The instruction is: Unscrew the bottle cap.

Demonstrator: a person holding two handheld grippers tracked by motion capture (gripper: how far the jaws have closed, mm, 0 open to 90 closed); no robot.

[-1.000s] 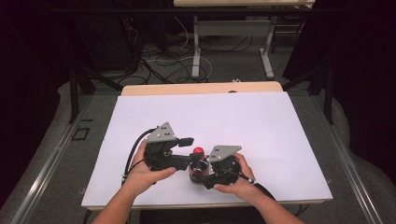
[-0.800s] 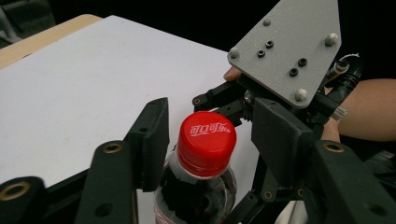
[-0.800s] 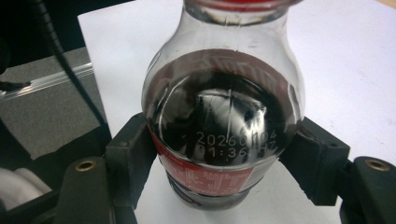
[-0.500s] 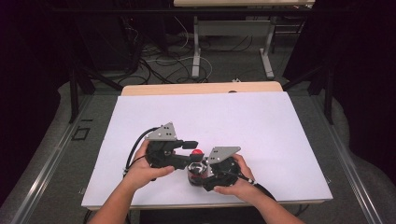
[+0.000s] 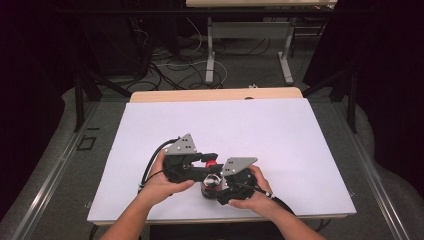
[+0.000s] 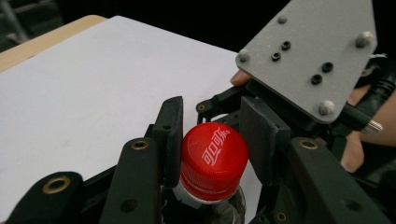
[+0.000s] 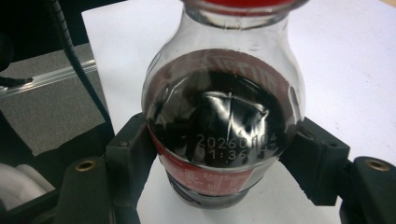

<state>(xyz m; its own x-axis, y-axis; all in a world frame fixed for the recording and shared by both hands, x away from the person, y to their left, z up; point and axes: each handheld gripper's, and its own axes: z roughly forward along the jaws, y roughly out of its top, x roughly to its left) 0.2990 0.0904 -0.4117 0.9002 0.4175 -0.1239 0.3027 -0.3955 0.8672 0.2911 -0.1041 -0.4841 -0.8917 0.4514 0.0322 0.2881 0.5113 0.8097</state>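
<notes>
Closed in on red cap (image 6: 213, 161): left tongs (image 6: 212, 140), now clamping it | right tongs (image 7: 219, 154) clenched around cola bottle (image 7: 222, 126) | bottle upright on white bench (image 5: 250, 125)

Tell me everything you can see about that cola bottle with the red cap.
The clear plastic cola bottle holds dark liquid, with a red label band low on its body and a printed date code. Its red ribbed screw cap bears white lettering and is still on. The right gripper clamps the body; the left gripper has just closed its black jaws on the cap, above the white table.
</notes>
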